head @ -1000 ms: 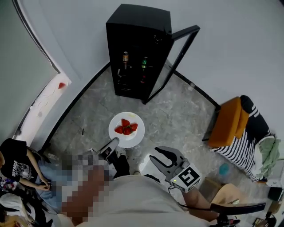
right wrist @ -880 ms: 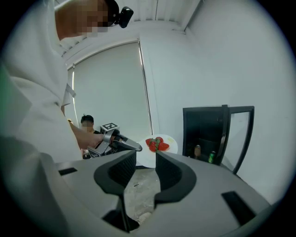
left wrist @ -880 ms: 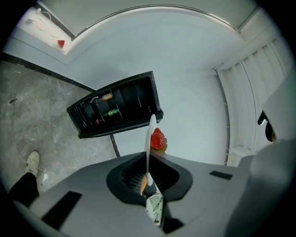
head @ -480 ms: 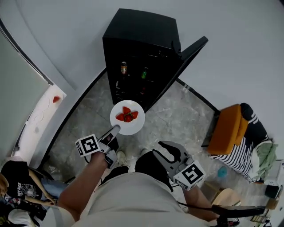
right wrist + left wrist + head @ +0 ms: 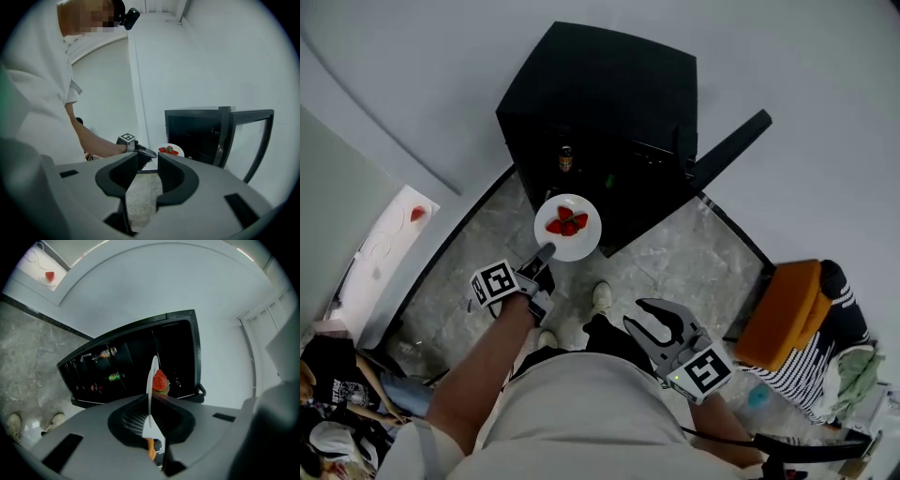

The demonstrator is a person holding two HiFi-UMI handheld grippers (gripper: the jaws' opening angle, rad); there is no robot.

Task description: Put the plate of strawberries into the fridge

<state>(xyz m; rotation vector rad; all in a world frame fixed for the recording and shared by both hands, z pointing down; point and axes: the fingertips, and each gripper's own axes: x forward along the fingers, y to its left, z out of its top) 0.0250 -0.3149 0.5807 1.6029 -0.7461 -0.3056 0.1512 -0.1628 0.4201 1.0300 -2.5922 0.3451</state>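
Observation:
A white plate (image 5: 581,242) with a few red strawberries (image 5: 566,225) hangs in the air just in front of the open black fridge (image 5: 600,103). My left gripper (image 5: 546,252) is shut on the plate's near rim. In the left gripper view the plate (image 5: 151,380) shows edge-on between the jaws, with a strawberry (image 5: 160,379) on it and the fridge shelves (image 5: 117,371) behind. My right gripper (image 5: 659,325) stands open and empty near my body, on the right. The right gripper view shows the plate (image 5: 174,147) beside the fridge (image 5: 194,133).
The fridge door (image 5: 731,150) swings open to the right. Bottles (image 5: 107,352) stand on the fridge shelves. An orange seat (image 5: 783,314) with striped cloth (image 5: 839,342) is at the right. A white ledge (image 5: 389,244) runs along the left wall. My shoes (image 5: 600,298) are on the grey floor.
I have stepped closer to the fridge. The left gripper has carried the plate forward, up to the fridge's open front. The right gripper has stayed open at my side.

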